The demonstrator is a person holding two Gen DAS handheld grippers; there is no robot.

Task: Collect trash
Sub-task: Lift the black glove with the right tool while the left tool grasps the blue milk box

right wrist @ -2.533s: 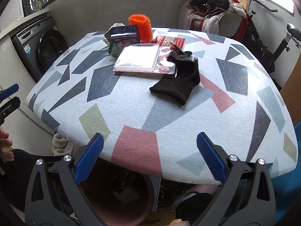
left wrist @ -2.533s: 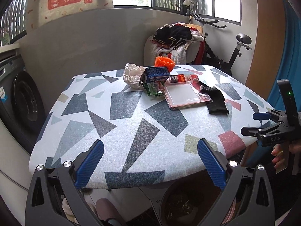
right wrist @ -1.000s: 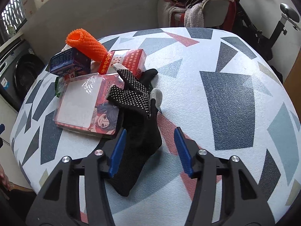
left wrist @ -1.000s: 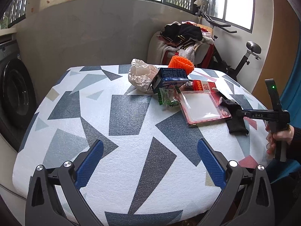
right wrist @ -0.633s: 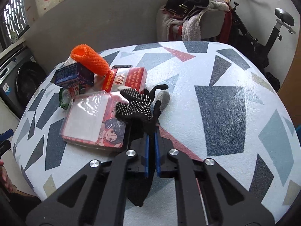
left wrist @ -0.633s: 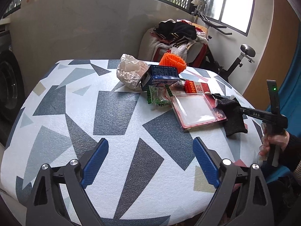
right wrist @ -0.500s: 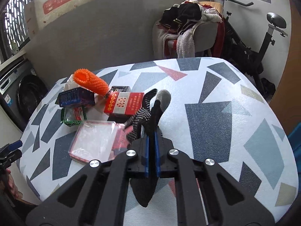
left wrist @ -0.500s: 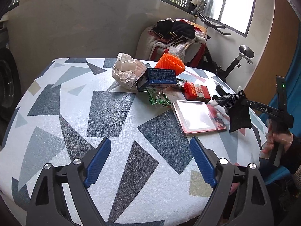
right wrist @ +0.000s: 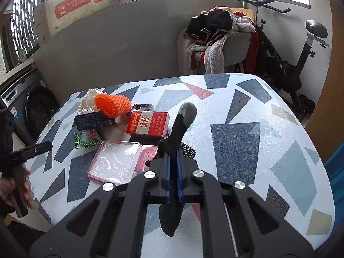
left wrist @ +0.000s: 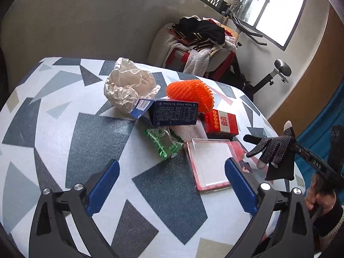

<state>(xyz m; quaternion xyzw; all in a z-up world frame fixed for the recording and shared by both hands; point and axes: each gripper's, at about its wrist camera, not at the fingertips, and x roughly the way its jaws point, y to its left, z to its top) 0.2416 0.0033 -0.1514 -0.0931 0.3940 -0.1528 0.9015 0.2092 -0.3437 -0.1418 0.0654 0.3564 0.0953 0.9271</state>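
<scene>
Trash sits bunched toward the far-left part of the table [right wrist: 247, 133], and we think that cluster explains why both tools angle that way. Our right gripper [right wrist: 173, 157] has its jaws pinched fully together on a black dotted glove [left wrist: 274, 148], lifted clear of the tabletop so it can be carried off. Our left gripper [left wrist: 172, 178] stands wide apart with nothing between its pads, hovering near the table's near edge and aimed at the clear plastic case [left wrist: 209, 164] and green wrapper [left wrist: 166, 143]. Beyond them lie the blue box [left wrist: 174, 116], red box [left wrist: 221, 122], orange foam net [left wrist: 190, 94] and crumpled paper [left wrist: 128, 87]. No bin shows, probably below the edge.
</scene>
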